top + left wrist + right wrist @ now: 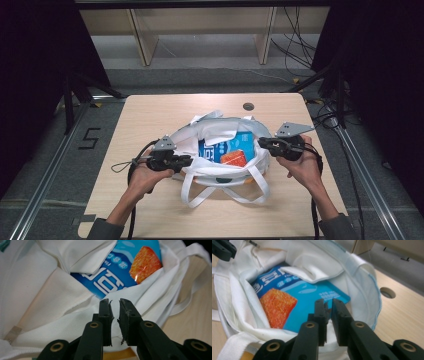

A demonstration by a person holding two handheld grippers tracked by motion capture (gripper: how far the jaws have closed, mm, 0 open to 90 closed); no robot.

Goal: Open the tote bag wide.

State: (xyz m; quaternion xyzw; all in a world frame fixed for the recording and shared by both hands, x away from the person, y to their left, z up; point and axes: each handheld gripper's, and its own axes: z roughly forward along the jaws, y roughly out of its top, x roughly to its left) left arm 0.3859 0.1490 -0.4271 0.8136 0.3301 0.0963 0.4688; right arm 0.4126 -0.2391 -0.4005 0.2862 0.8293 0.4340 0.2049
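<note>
the white bag (220, 172) fills the middle of the tabletop (150, 115); bare wood lies beyond it, its mouth half blocked by a blue packet (227, 150).

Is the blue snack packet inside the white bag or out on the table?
Inside: the blue snack packet lies within the white bag, its cloth rim all around it.

Black left gripper (186, 161) and right gripper (261, 142), grey plates, grey sleeves.

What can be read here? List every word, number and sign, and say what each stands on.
"5": dark figure on the grey floor left of the light wooden table.
Large white characters on the blue-and-orange snack packet inside the white cloth bag: too blurred to quote.
Small print on that packet: too small to read.
</note>
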